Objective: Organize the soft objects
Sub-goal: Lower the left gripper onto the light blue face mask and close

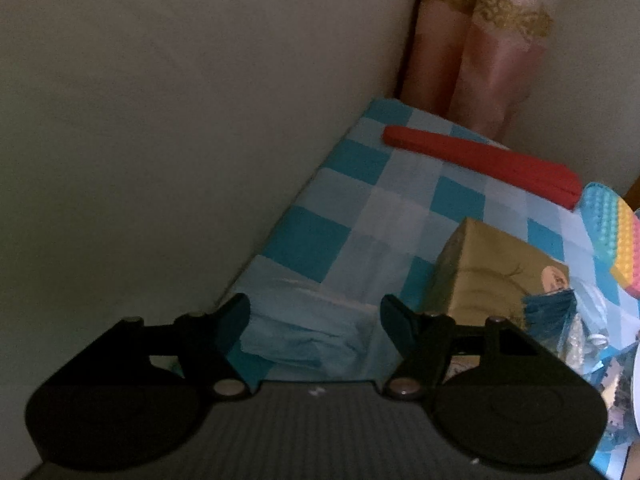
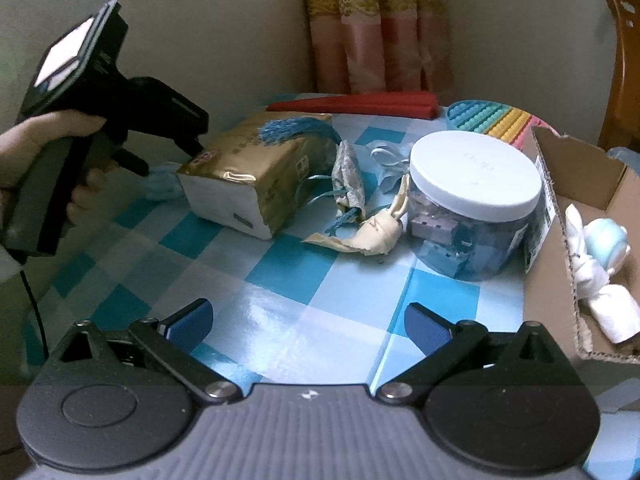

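A crumpled light blue cloth [image 1: 308, 340] lies on the checked tablecloth [image 1: 352, 200] near the wall. My left gripper [image 1: 316, 308] sits around it, with a pad touching each side. In the right wrist view a hand holds that left gripper [image 2: 170, 159] beside the gold tissue pack [image 2: 256, 176], and the blue cloth [image 2: 162, 186] shows just under its fingers. My right gripper [image 2: 308, 320] hangs open over bare tablecloth with nothing between its fingers. A cream soft piece [image 2: 376, 234], a patterned fabric scrap [image 2: 348, 180] and a blue tassel [image 2: 288, 130] lie past the pack.
A clear jar with a white lid [image 2: 476, 200] stands right of centre. A cardboard box [image 2: 548, 220] at the right edge holds a white soft toy [image 2: 596, 276]. A red flat object [image 2: 360, 104] and a rainbow bubble mat [image 2: 500, 120] lie at the back. Wall left, wooden chair [image 2: 620, 60] right.
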Motion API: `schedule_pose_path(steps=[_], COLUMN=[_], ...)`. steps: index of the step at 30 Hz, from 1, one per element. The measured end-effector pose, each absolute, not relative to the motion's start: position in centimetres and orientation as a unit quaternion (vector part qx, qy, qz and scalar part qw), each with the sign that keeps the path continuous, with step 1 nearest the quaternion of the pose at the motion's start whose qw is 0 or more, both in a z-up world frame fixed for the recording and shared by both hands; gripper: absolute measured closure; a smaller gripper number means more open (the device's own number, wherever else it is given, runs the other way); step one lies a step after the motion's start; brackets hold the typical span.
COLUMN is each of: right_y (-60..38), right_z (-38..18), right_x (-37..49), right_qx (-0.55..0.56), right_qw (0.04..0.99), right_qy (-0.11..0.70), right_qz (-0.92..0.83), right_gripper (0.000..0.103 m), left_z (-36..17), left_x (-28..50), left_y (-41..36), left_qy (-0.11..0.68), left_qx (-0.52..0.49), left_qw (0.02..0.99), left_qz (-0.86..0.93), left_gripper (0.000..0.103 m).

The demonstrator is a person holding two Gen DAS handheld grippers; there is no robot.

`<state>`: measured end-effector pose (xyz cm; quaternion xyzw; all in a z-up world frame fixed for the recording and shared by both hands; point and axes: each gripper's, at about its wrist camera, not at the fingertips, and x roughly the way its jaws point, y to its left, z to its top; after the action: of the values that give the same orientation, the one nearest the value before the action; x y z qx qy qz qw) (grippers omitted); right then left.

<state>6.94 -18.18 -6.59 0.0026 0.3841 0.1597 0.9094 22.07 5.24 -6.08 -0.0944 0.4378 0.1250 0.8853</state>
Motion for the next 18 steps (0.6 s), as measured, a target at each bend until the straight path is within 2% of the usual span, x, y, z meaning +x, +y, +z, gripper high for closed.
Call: schedule_pose_path(steps=[5,7,10,12,18], right_y=[-18.5,-18.7,-18.7,-18.7,-18.2], right_z=[-6.6,-6.6,-6.7,-6.6,-6.3], right_x=[7.1,7.1,7.1,7.1,7.1], right_qx=[0.009,0.011,0.014,0.013,0.008], right_qw=[0.910,0.910,0.909,0.909,0.911], right_qy=[0.384,0.384,0.386,0.386,0.382], right_qz=[0.159,0.157,0.154,0.154,0.154], right_gripper=[0.000,0.000,0.000,0.000,0.000], left_z=[-7.1,-7.4,-7.4,-7.4,-7.2], left_x=[22.5,22.4,22.3,22.2,21.8], left_y=[5.2,5.3,5.4,5.5,5.8], left_qy=[0.446,0.448,0.446,0.446,0.438], left_qx=[-0.092,-0.096,-0.098,-0.103,-0.108], left_qw=[0.879,0.878,0.879,0.880,0.884], left_qz=[0.139,0.138,0.137,0.131,0.125], left_gripper=[0.033,0.036,0.048,0.060,0.071])
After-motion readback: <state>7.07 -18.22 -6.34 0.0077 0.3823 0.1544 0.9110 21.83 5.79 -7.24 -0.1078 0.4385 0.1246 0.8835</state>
